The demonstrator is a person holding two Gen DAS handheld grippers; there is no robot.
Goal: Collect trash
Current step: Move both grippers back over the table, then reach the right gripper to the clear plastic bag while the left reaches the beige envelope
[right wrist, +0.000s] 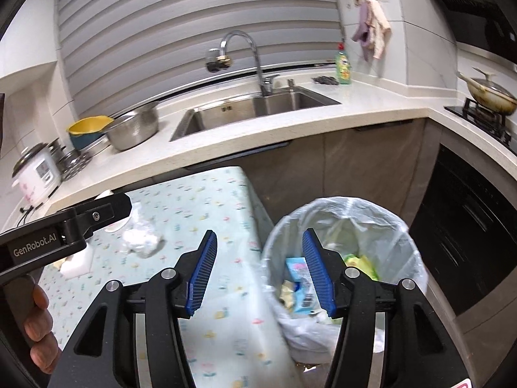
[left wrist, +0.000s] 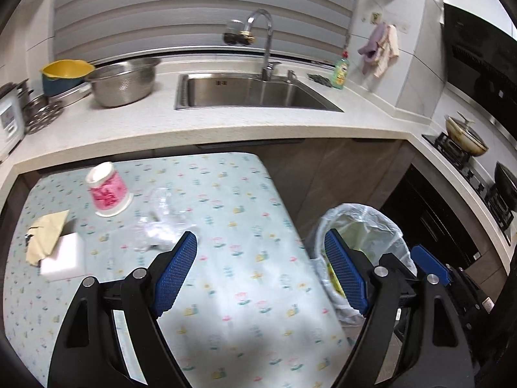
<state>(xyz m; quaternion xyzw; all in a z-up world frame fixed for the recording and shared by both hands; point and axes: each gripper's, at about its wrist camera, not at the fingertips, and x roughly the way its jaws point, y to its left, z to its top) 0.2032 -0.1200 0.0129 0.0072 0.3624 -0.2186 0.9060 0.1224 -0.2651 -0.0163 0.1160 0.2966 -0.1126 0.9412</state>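
— Left gripper (left wrist: 260, 268): jaws spread wide, nothing between the pads, hovering above the patterned tablecloth (left wrist: 226, 274).
— Right gripper (right wrist: 260, 271)?
— Equally wide apart, holding nothing, poised over the table edge and the lined trash bin (right wrist: 416, 258).
— Trash?
— Crumpled clear plastic (left wrist: 161, 223) on the cloth, just beyond the left finger; pink cup (left wrist: 108, 190) upside down behind it; tan paper (left wrist: 45, 236) draped on a white block (left wrist: 63, 257). Wrappers already inside the bin.

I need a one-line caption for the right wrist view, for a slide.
Open right gripper above the lined trash bin, beside a table with crumpled plastic.
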